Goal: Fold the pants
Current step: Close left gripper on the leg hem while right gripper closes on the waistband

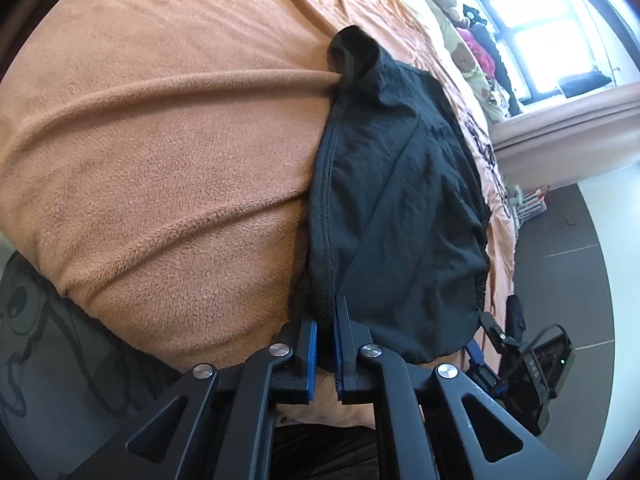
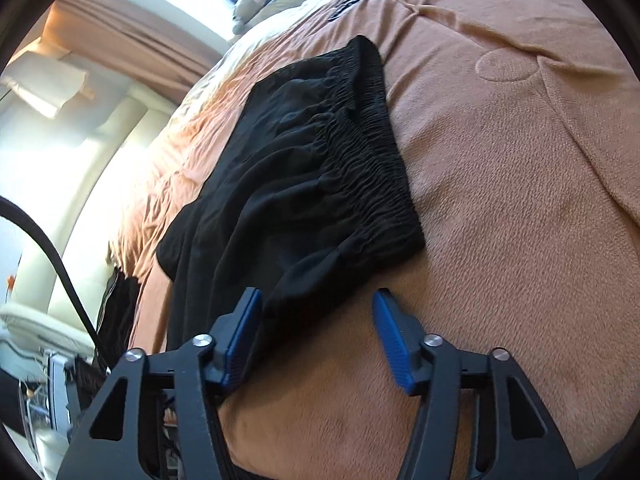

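Note:
Black pants (image 1: 400, 208) lie on an orange fleece blanket (image 1: 160, 152) on a bed. In the left wrist view my left gripper (image 1: 327, 312) is shut on the near hem edge of the pants, its blue pads pinching the fabric. The far corner of that hem stands up in a fold. In the right wrist view the pants (image 2: 296, 184) show their gathered elastic waistband (image 2: 376, 176) on the right side. My right gripper (image 2: 318, 300) is open just before the near corner of the pants, its left pad (image 2: 244, 332) touching the fabric. It holds nothing.
The blanket (image 2: 520, 200) spreads wide around the pants. Pillows and stuffed toys (image 1: 468, 40) lie at the far end by a window. Beyond the bed edge are dark floor tiles (image 1: 568, 240), and the other gripper (image 1: 532, 364) shows there. A black cable (image 2: 60, 272) hangs at left.

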`<state>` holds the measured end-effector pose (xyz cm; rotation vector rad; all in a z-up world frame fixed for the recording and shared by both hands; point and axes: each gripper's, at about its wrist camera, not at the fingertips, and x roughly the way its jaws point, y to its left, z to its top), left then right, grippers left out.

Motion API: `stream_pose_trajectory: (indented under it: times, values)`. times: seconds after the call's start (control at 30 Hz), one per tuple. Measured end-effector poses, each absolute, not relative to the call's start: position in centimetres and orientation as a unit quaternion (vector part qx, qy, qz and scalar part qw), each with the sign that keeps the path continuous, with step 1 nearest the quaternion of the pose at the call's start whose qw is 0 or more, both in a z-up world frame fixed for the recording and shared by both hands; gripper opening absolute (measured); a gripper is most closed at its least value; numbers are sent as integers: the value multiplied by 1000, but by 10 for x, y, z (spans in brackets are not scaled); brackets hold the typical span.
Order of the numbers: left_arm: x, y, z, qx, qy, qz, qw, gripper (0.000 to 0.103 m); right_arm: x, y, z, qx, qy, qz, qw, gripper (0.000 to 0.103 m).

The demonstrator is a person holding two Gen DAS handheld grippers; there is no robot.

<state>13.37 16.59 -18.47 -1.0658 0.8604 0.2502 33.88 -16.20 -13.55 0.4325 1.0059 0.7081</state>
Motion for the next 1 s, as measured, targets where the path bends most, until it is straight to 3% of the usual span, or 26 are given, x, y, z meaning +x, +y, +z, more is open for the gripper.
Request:
stream_pose_trajectory:
  times: [0.1,0.17,0.2,0.27,1.0]
  values:
    - [131,166,-177,-496,382,105,773,6,345,-163,-139,221,473,313,794,39]
    - [128,166,-172,-498,372,100,777,6,348,-163,-140,233,472,307,793,29]
    - [125,166,-168,-500,365,96,780,5,349,-163,-141,232,476,298,794,15]
    - [121,167,-163,-505,354,87,782,5,347,-164,-138,235,476,293,796,9]
    - [167,191,-55,-472,253,48,843,5,352,-169,-78,269,439,313,798,6]
